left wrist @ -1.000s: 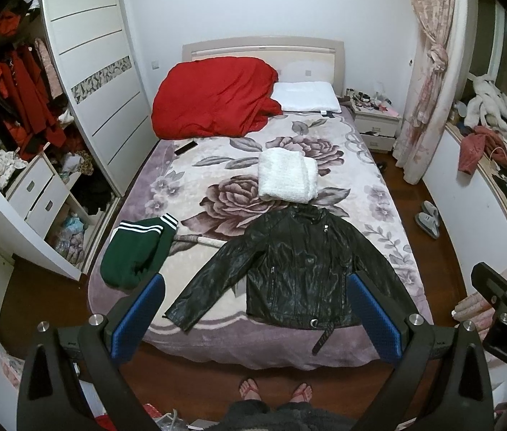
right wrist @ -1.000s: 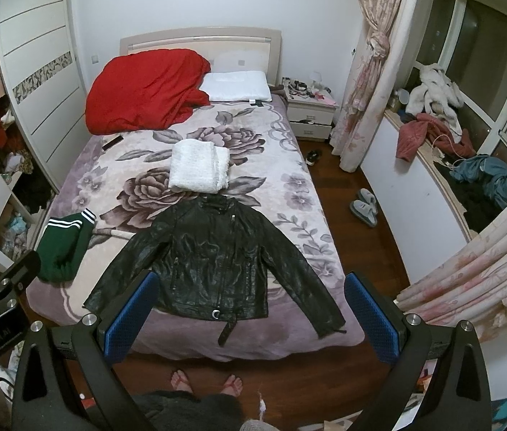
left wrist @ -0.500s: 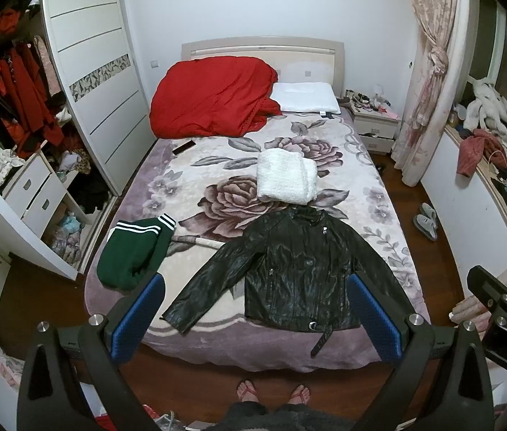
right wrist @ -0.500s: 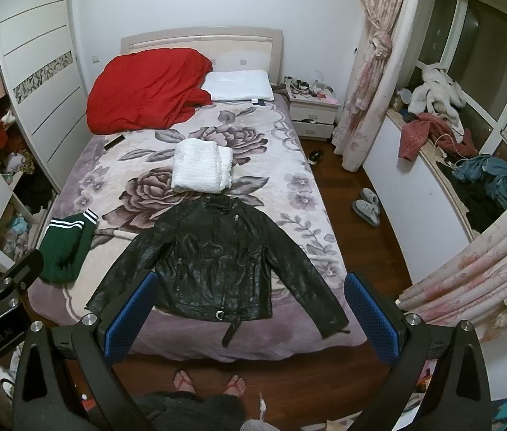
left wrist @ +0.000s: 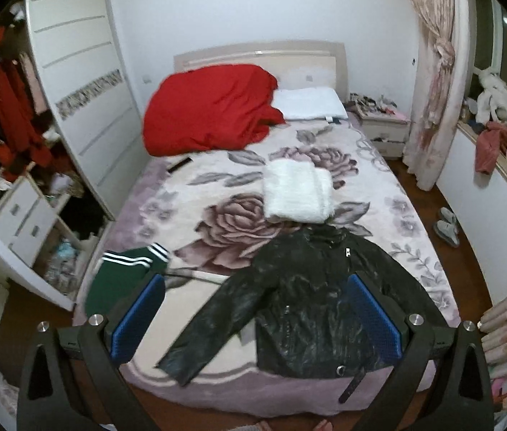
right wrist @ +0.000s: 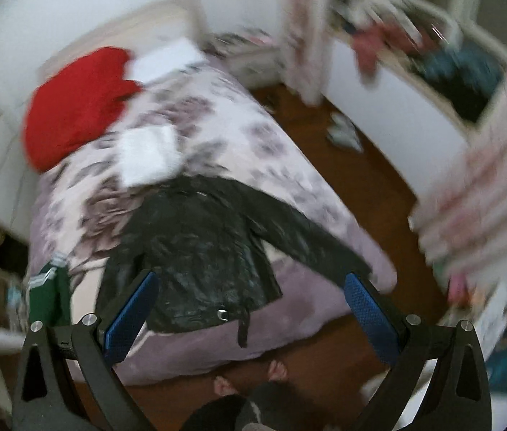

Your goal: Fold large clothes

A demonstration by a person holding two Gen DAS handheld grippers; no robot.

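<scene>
I read no brand or label anywhere; the only mark I can make out is a small white tag near the collar of the black jacket [left wrist: 310, 301], too small to read.

My left gripper [left wrist: 255, 318] hangs above the foot of the bed [left wrist: 188, 309] with its jaws wide apart and nothing between them. The jacket lies flat on the flowered blanket, front up, sleeves spread out to either side. Through the left camera its body sits ahead of and between the jaws, one sleeve running down between the blue pads [left wrist: 138, 318], the other passing behind the far pad. A belt strap with a metal ring hangs over the bed's edge at the hem.

My right gripper [right wrist: 251, 314] is also spread wide and empty. Its view is heavily blurred and tilted, but I can see the jacket [right wrist: 199, 248] ahead between the jaws, with one sleeve stretching towards the right-hand pad.

Beyond the jacket's collar, touching or just beside it, lies a folded white blanket [left wrist: 298, 192]. Further ahead a red quilt [left wrist: 210, 107] is heaped against the headboard beside a white pillow [left wrist: 309, 104]. A green garment with white stripes [left wrist: 124, 280] lies at the bed's edge just beyond the left jaw's outer pad. Bare toes [right wrist: 246, 377] show on the wooden floor below the jaws.
</scene>
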